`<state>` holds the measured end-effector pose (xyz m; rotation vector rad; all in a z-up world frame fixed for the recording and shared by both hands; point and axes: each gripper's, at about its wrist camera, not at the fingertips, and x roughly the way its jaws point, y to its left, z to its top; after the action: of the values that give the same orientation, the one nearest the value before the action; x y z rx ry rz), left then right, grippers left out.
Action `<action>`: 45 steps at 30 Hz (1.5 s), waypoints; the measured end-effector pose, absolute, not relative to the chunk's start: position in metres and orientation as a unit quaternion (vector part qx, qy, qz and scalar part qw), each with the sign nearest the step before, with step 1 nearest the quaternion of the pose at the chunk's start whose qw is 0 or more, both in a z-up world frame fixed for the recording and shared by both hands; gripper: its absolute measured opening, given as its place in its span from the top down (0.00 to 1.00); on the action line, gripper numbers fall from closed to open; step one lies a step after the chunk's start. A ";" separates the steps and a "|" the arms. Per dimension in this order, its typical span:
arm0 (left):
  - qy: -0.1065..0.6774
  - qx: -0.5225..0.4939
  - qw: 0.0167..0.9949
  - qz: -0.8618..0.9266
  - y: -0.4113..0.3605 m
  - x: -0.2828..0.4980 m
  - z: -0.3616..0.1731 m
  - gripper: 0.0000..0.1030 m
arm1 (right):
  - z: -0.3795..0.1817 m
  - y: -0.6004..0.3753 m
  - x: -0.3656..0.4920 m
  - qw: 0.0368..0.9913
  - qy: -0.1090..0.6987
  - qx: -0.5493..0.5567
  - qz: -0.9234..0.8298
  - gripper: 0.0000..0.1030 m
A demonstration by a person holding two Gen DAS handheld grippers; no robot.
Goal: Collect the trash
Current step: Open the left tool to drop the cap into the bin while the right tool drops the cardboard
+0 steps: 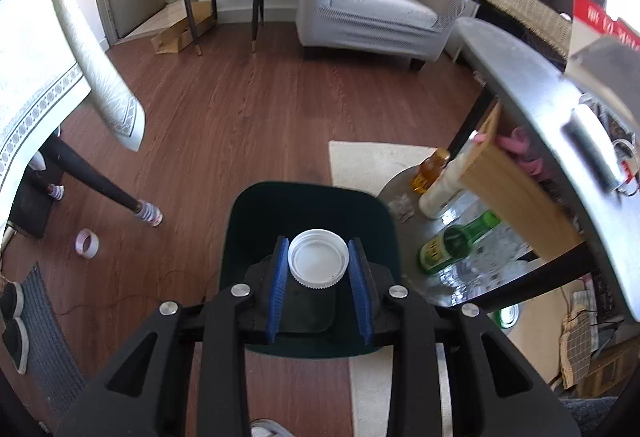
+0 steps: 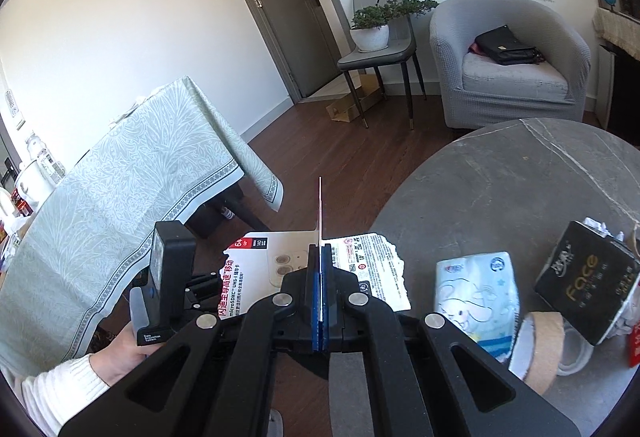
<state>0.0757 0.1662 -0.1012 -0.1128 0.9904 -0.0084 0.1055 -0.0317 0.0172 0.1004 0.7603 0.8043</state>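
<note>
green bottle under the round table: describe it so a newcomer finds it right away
Start at the grey round table, then drop to the lower shelf beneath it, right of the dark bin. The green bottle lies on its side there with a yellow label; the amber and white bottles beside it stand upright.

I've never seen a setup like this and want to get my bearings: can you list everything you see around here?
Bottle cap: one, white, between left gripper's pads, above bin.
Bin: one, dark green, on floor.
Torn card packaging: one, white and red, clamped in right gripper.
Bottles: several, under round table.
Tissue pack: one, white-blue, on round table.
Tape roll: one, brown, on table.
Armchair: one, grey.
Left gripper: black, blue pads.
Right gripper: shut.
</note>
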 end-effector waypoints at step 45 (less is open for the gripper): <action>0.399 -0.120 0.909 0.011 0.251 0.034 -0.031 0.78 | -0.119 0.140 0.115 0.801 0.478 -0.143 0.330 0.99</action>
<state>0.0338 0.2505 -0.0307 -0.2469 0.8237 0.0230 0.1153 0.1403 -0.1194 -0.3065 1.0253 0.7085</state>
